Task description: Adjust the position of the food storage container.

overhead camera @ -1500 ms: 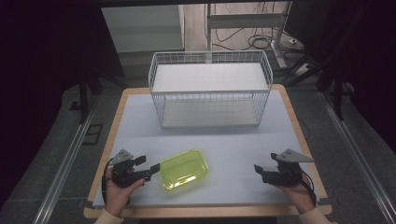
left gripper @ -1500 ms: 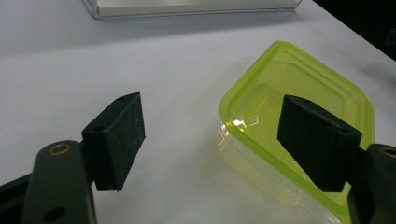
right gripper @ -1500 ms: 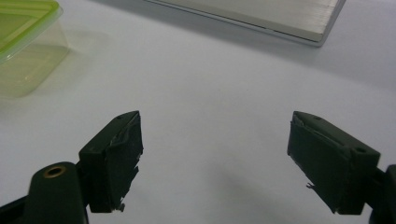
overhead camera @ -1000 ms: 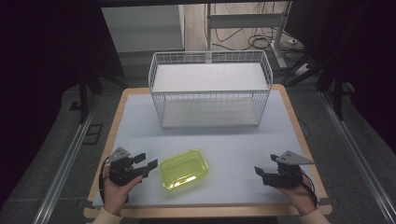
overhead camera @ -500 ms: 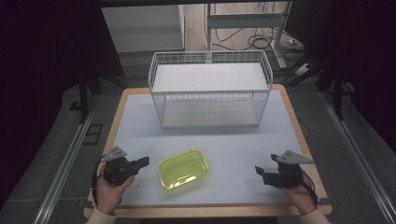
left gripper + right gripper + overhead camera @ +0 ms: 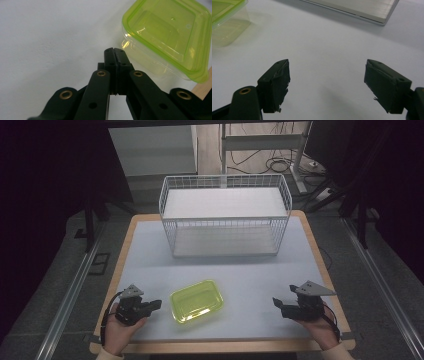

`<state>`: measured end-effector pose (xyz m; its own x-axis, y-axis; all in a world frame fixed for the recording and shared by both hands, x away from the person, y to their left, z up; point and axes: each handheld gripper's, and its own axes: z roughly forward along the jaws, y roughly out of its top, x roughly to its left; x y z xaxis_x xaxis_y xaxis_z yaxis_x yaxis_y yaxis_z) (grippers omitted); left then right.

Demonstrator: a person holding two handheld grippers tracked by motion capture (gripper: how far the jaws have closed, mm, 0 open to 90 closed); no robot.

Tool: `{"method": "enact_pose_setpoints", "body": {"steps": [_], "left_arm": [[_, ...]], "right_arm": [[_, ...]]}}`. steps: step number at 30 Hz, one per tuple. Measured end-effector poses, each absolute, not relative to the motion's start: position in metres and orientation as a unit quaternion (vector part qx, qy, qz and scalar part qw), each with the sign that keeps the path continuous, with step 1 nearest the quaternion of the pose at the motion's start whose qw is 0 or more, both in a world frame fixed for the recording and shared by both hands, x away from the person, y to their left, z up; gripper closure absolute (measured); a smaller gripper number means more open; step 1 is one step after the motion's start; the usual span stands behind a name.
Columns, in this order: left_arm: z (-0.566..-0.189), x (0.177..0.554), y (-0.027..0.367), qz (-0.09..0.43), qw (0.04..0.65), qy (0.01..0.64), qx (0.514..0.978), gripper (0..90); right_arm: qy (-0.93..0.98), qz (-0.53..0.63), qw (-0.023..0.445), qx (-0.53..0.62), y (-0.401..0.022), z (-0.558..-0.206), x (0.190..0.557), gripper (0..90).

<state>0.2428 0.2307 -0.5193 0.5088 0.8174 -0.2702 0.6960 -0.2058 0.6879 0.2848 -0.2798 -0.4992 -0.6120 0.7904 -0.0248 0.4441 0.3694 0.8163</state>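
A shallow lime-green plastic container [image 6: 196, 300] sits on the pale tabletop [image 6: 250, 270] near the person's edge, a little left of centre, with the white wire basket [image 6: 225, 215] well apart from it toward the far side. The left tool [image 6: 150, 306] rests low on the tabletop just beside the container's left end, its two black jaws pressed together on nothing and pointing toward that end. From the left gripper view the container [image 6: 170, 37] lies ahead and off to the right of the closed tips, close but not touching. The right tool [image 6: 280, 306] is over by the right edge, jaws spread wide apart and empty, with the container [image 6: 227, 22] a good way off to its left. The container's long side runs roughly left to right, slightly skewed, so its short end faces the left tool. I'd judge the left hand much the nearer for any pickup, though its jaws would need to part first.
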Motion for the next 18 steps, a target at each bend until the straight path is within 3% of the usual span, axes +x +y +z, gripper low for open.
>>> {"method": "enact_pose_setpoints", "body": {"steps": [18], "left_arm": [[-0.527,0.251,0.218,0.039,0.397,0.48,0.781,89.7]], "right_arm": [[0.799,0.407,0.213,0.388,-0.279,-0.499,0.285,20.8]]}}
